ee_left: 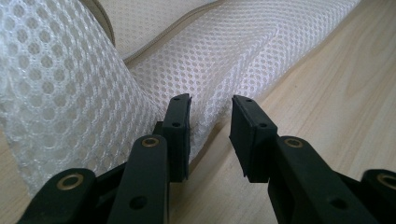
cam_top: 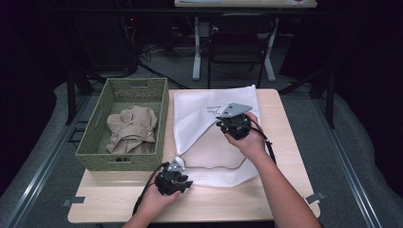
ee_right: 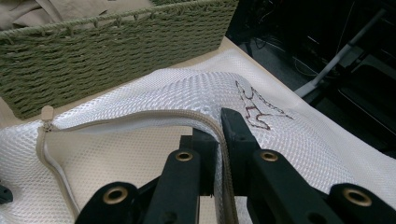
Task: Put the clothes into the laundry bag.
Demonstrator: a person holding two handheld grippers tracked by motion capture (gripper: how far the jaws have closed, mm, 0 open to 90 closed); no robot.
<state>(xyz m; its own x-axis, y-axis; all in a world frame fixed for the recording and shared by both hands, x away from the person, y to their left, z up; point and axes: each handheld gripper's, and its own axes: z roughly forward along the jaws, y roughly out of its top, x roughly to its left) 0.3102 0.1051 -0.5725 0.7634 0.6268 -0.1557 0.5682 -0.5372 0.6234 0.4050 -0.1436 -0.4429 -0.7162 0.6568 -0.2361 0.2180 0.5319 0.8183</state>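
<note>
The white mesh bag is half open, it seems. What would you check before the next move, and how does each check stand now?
1. Right gripper shut on the bag's zipper edge: ok.
2. Left gripper gripping the mesh bag: not ok, jaws apart, mesh beside one jaw only.
3. Bag mouth lifted open: ok.
4. Beige garment within reach in the green basket: ok.
5. Bag lying fully on the table: ok.

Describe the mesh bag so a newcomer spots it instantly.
On the wooden table, right of the green woven basket, lies the white mesh laundry bag. The right gripper pinches up its beige-zippered edge. Unlike the tan garment in the basket, it is white honeycomb netting with dark embroidery.
</note>
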